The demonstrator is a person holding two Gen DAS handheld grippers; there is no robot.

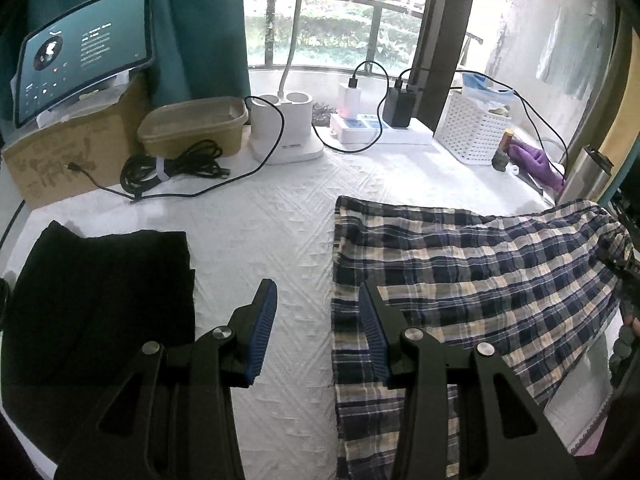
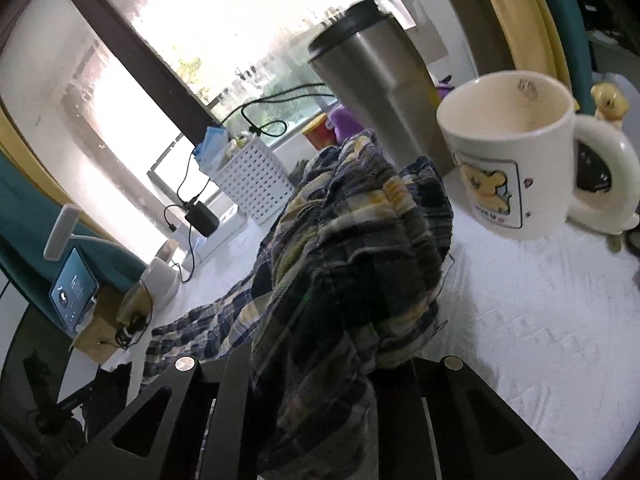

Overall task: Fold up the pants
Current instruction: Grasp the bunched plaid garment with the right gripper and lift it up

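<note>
The plaid pants (image 1: 472,280) lie spread on the white tablecloth (image 1: 260,232), their left edge running under my left gripper's right finger. My left gripper (image 1: 318,312) is open and empty, hovering at that edge; its blue pads (image 1: 264,328) show. In the right wrist view my right gripper (image 2: 312,360) is shut on a bunched end of the plaid pants (image 2: 352,248) and holds it lifted above the table; the fabric hides the fingertips.
A folded black garment (image 1: 100,300) lies at left. At the back stand a cardboard box (image 1: 68,156), tablet (image 1: 84,48), beige container (image 1: 192,128), cables (image 1: 172,168), power strip (image 1: 380,128), white basket (image 1: 472,132). A steel tumbler (image 2: 380,92) and bear mug (image 2: 508,152) stand close behind the lifted fabric.
</note>
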